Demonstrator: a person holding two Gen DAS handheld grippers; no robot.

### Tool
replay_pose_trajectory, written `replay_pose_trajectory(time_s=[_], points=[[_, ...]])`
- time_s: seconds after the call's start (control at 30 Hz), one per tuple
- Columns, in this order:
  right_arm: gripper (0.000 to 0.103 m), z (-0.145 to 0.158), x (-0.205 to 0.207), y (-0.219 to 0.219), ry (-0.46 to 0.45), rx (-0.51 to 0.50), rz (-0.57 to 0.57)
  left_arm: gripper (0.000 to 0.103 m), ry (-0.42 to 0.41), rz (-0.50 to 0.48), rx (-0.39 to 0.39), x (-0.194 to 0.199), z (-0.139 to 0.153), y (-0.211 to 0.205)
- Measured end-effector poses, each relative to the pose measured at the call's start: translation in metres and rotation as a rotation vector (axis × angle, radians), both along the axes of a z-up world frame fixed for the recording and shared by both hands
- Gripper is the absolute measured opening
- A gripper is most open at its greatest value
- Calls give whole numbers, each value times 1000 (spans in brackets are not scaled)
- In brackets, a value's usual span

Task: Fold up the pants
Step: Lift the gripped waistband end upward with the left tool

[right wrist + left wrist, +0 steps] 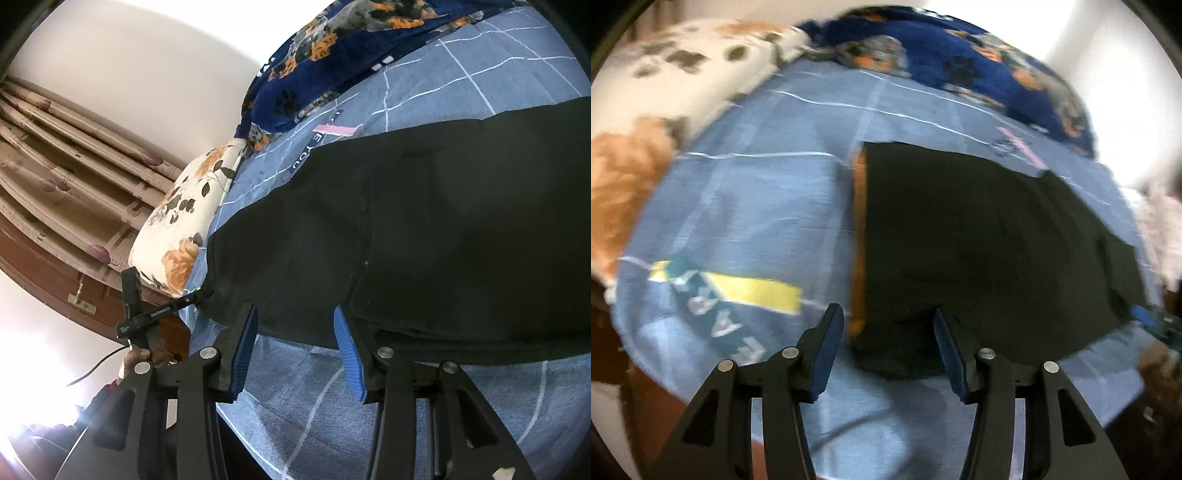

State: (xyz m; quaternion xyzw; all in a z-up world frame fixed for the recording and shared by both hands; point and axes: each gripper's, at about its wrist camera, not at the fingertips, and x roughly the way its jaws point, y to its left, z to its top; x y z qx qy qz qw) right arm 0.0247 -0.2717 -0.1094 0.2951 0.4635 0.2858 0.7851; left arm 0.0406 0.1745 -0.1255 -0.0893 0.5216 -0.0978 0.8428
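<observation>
Pants of a dark, near-black cloth lie spread flat on the bed, on a blue bedsheet crossed with thin white lines, with a navy paw-print blanket bunched along the far side and a floral pillow at the left end in the right wrist view. An orange strip shows along the left edge of the garment in the left wrist view; whether it is lining or trim is unclear. Both tools hover at the near edge of the cloth. The left gripper has its jaws partly spread with nothing between them, the hem lying just beyond the pads. The right gripper likewise stands partly open and empty, its blue pads astride the near hem beside a long seam. The fabric looks soft, limp and light, likely to sag and slide over itself rather than hold a crease, though the sheet should give some friction. Good holds would probably be the thicker near hem or a corner, pinched through all layers, one gripper toward each end so the edge lifts level.
</observation>
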Motion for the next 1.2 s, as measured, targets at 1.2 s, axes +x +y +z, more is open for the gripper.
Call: replay_pose_trajectory(time_s=[1.2], points=[[58,-13,-1,2,46,39,-23,44,139,-84,-378,53,-22,23]])
